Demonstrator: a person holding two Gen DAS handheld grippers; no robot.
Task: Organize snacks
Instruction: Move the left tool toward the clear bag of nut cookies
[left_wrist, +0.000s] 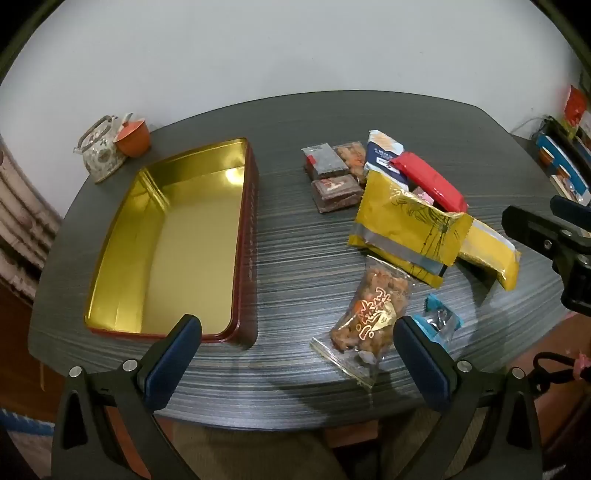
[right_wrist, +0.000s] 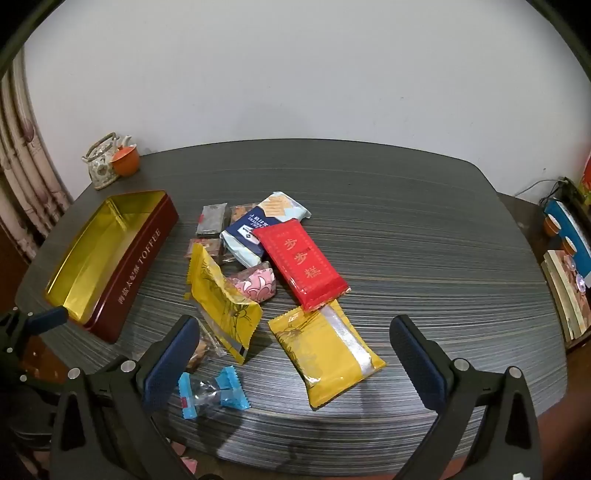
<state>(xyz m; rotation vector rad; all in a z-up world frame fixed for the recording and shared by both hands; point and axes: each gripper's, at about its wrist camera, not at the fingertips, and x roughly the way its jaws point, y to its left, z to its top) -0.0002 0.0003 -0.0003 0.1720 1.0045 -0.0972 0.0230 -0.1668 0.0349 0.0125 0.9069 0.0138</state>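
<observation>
Both tongs gape wide, empty, over dark striped table (right_wrist: 406, 229); open tin (left_wrist: 166, 240) left, white wall (right_wrist: 295, 74) behind.

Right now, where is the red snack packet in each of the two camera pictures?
Left wrist view: the red packet lies right of centre, at the far side of the snack pile, on top of the blue-and-white packet.
Right wrist view: the red packet lies near the middle, its near end over a yellow packet.
Shared landmark: the open toffee tin, left of the pile in both.
</observation>
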